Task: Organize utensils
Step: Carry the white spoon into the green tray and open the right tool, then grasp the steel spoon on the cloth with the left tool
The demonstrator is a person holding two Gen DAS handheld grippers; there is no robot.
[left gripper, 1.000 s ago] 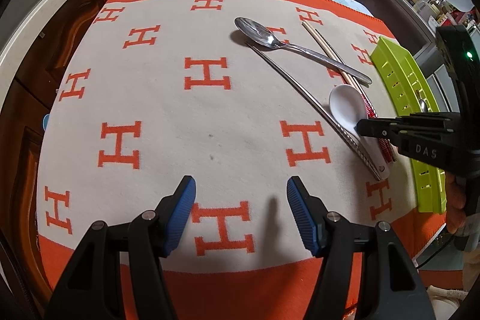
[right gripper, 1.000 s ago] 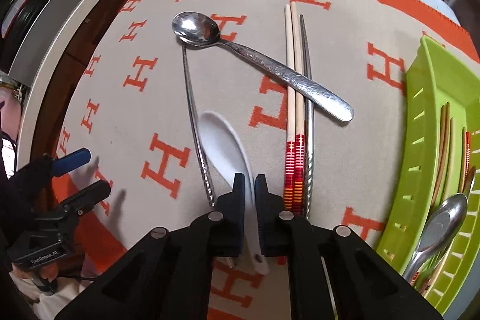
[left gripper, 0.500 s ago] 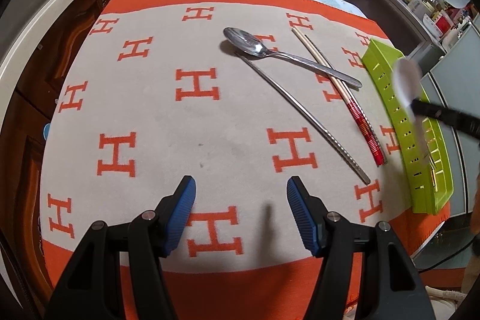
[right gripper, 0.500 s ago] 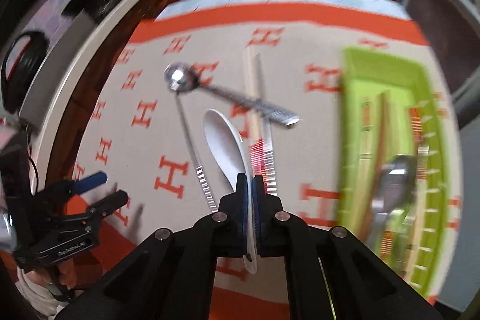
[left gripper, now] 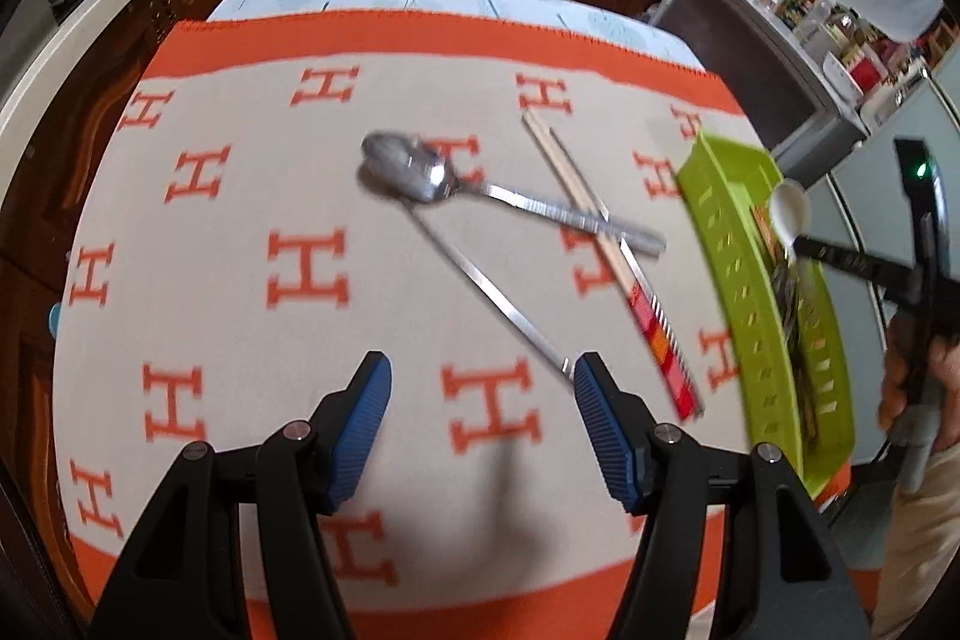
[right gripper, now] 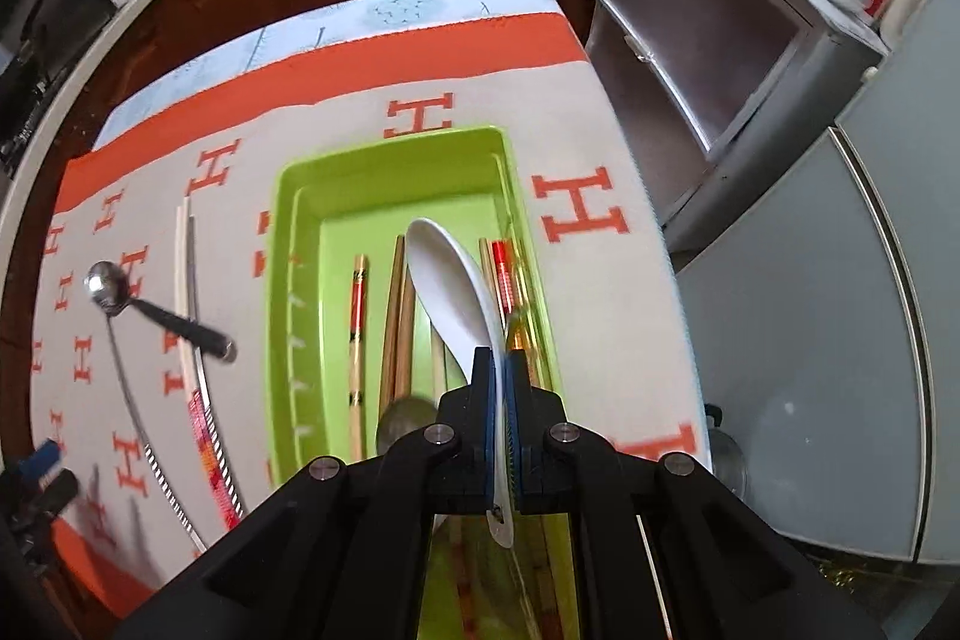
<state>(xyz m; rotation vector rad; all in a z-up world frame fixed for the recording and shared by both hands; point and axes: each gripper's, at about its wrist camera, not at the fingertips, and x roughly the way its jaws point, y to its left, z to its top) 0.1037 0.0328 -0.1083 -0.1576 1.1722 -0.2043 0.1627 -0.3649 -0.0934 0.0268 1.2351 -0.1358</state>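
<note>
Open left gripper hovers over orange-patterned cloth; metal spoon at centre, green tray at right.

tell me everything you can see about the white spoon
The white spoon is a glossy soup spoon that looks ceramic, with a deep oval bowl and a short curved handle. The right gripper is shut on its handle, so it hangs in the air, bowl pointing away, above the green tray of chopsticks and a metal spoon. Only the gripper's pads touch it. In the left wrist view its bowl shows over the tray.
</note>
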